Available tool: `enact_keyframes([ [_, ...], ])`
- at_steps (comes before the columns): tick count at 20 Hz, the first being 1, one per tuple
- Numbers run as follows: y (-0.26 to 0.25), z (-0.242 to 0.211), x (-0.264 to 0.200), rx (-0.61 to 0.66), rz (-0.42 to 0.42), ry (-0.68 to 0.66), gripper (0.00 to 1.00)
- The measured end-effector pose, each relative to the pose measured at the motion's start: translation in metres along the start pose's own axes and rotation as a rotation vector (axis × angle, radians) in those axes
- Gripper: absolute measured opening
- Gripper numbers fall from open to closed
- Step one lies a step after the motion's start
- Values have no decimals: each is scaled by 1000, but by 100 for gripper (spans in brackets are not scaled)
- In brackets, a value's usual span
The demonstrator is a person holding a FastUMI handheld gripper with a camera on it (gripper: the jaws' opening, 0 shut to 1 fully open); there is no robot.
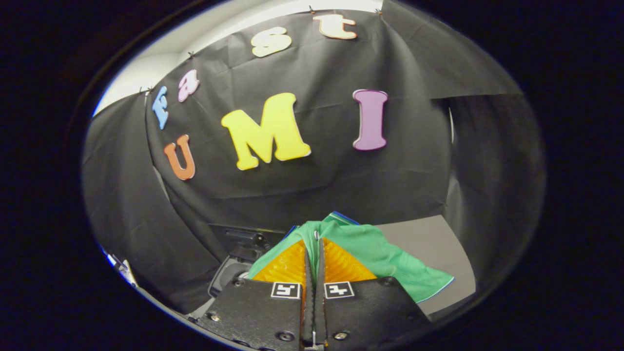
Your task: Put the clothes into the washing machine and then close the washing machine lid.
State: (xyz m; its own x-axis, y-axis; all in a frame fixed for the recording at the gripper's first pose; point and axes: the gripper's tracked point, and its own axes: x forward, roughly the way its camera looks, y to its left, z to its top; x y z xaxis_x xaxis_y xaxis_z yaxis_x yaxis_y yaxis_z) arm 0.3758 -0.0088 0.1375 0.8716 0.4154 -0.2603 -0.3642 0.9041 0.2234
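A green garment with a thin blue trim along its edge is pinched between the closed fingers of the gripper, low in the centre of the frame. The cloth bunches at the fingertips and drapes down to the lower right, lifted clear of the grey surface behind it. The washing machine, dark with a paler curved rim, sits at lower left, just below and beside the hanging cloth; its lid cannot be made out clearly.
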Motion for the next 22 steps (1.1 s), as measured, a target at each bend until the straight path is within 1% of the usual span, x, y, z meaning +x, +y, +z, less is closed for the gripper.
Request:
enact_keyframes([
  [3, 38, 8, 5, -10, 72, -12, 5],
  [6, 77, 7, 16, -30, 150, 8, 5],
  [13, 168, -16, 48, -92, 299, 77, 5],
  [18, 218, -43, 76, -99, 370, 145, 5],
  [22, 246, -71, 99, -96, 393, 198, 5],
])
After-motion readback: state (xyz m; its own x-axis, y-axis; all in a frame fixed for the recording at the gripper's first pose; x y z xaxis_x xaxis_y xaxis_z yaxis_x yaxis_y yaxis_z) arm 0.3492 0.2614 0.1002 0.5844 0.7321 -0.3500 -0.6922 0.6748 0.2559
